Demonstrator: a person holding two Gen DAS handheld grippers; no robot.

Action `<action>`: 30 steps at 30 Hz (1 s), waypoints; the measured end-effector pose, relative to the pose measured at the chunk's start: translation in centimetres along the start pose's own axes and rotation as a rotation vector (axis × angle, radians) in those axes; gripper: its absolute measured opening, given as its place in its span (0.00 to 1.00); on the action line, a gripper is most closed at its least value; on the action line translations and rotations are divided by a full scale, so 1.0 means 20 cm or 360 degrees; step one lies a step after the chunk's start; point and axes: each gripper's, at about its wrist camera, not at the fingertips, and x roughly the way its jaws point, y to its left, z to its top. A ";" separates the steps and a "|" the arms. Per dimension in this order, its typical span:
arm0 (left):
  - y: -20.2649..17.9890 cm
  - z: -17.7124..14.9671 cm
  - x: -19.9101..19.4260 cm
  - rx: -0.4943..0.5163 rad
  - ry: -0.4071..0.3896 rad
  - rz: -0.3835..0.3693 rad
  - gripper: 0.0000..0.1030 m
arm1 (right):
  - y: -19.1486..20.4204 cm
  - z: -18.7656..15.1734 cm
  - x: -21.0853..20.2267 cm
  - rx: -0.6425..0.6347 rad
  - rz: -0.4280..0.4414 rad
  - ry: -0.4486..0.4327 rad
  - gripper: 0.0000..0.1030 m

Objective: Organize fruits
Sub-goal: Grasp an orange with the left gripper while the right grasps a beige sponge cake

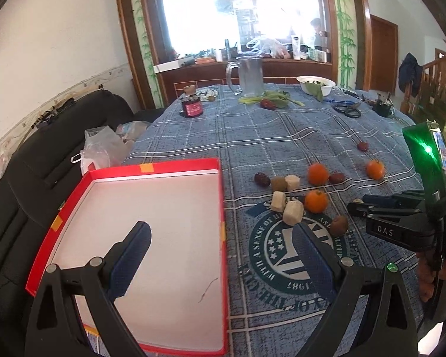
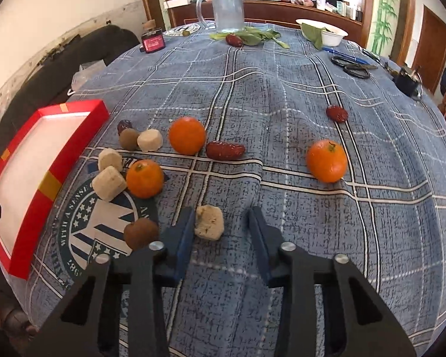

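Round table w/ blue plaid cloth (image 2: 282, 95), dark-green round crest printed near the front. On it: shallow red cardboard box lid w/ white inside (image 1: 220, 196) at left edge; three orange tangerines (image 2: 187, 135), (image 2: 144, 178), (image 2: 327, 160); wrinkled dark-red dates (image 2: 225, 150), (image 2: 337, 113); pale beige cut chunks (image 2: 209, 222), (image 2: 108, 183); brown round fruits (image 2: 140, 233), (image 2: 129, 139). Far side: clear glass pitcher (image 2: 227, 9), green leafy veg (image 2: 252, 36) w/ another date touching, white bowl (image 2: 331, 34), dark jar w/ red label (image 2: 152, 41), black scissors (image 2: 352, 67), blue pen (image 2: 339, 52).
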 end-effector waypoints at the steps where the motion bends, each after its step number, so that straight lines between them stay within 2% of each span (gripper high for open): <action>1: -0.01 0.01 0.01 0.0014 0.0003 -0.0004 0.93 | 0.00 0.00 0.00 -0.0006 0.0014 0.0003 0.31; 2: -0.03 0.02 0.02 0.0033 0.0004 -0.0013 0.93 | 0.00 0.01 0.00 -0.0007 0.0024 0.0003 0.25; 4: -0.06 0.03 0.03 0.0058 0.0012 -0.0038 0.93 | -0.04 0.01 -0.01 0.0020 0.0068 0.0004 0.22; 13: -0.23 0.12 0.19 0.0160 0.0107 -0.0167 0.93 | -0.25 0.02 0.01 0.0365 0.0482 -0.0051 0.22; 18: -0.34 0.15 0.28 0.0275 0.0158 -0.0223 0.93 | -0.30 0.03 -0.06 0.0478 0.0690 -0.0151 0.22; 25: -0.39 0.14 0.32 0.0397 0.0175 -0.0239 0.93 | -0.45 0.00 0.03 0.0801 0.1039 -0.0014 0.22; 30: -0.41 0.16 0.35 0.0433 0.0191 -0.0245 0.91 | -0.50 -0.01 0.03 0.0909 0.1199 -0.0017 0.22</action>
